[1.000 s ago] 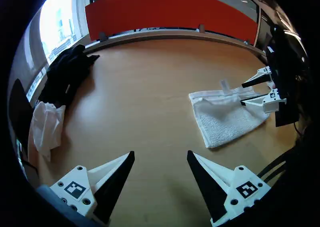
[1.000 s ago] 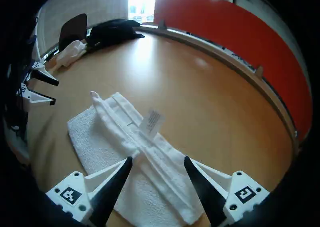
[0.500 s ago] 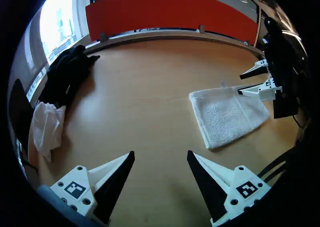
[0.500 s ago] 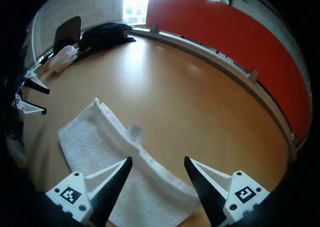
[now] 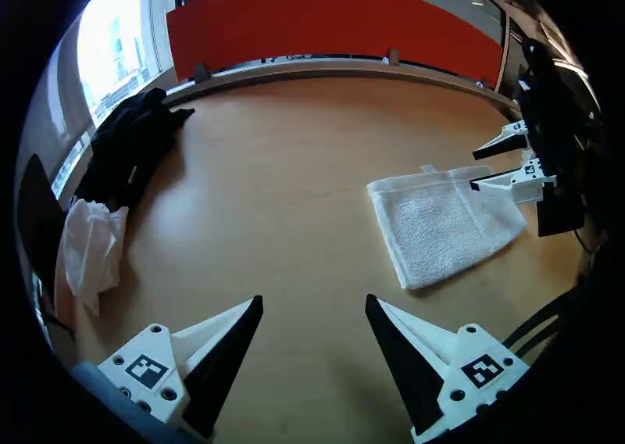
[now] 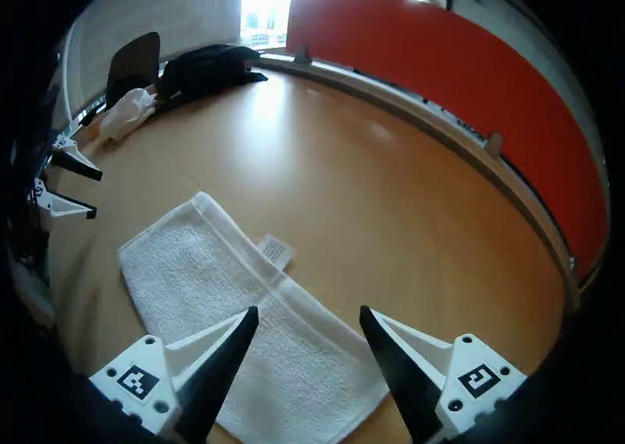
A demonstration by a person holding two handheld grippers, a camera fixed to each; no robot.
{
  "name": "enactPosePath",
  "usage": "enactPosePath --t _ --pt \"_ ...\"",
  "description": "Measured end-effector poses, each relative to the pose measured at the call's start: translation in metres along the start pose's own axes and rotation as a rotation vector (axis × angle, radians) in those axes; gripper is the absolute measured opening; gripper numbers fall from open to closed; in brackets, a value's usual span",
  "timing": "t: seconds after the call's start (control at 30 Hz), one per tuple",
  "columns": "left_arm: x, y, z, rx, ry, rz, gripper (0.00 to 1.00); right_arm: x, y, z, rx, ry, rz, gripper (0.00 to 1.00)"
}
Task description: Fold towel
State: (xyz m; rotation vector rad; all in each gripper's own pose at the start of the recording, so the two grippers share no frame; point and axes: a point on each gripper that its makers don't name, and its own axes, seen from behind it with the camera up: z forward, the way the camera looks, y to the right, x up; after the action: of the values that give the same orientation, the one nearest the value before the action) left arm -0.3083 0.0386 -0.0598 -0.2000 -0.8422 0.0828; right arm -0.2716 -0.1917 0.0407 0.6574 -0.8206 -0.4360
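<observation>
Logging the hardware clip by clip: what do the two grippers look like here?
The left gripper and right gripper match: white plastic bodies, long wedge-shaped fingers tapering to a point with black inner faces, and a square black-and-white marker on each finger's base. Black cables run beside the left one.

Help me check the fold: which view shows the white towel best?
Right gripper view: the towel lies flat right in front of the open right claw, tag and edges clear. The left gripper view shows it smaller, far off to one side.
</observation>
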Motion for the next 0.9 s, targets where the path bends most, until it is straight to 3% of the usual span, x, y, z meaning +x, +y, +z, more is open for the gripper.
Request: enactPosePath --t 0.47,0.9 --pt "-0.002 0.001 -0.003 0.017 0.002 -0.022 0.97 -0.026 -0.008 -0.028 0.005 -0.002 0.007 1.0" --pt "-0.007 -0.002 -0.009 0.043 0.001 -0.089 0.98 -0.065 -0.004 -0.056 -0.005 -0.021 0.065 1.0"
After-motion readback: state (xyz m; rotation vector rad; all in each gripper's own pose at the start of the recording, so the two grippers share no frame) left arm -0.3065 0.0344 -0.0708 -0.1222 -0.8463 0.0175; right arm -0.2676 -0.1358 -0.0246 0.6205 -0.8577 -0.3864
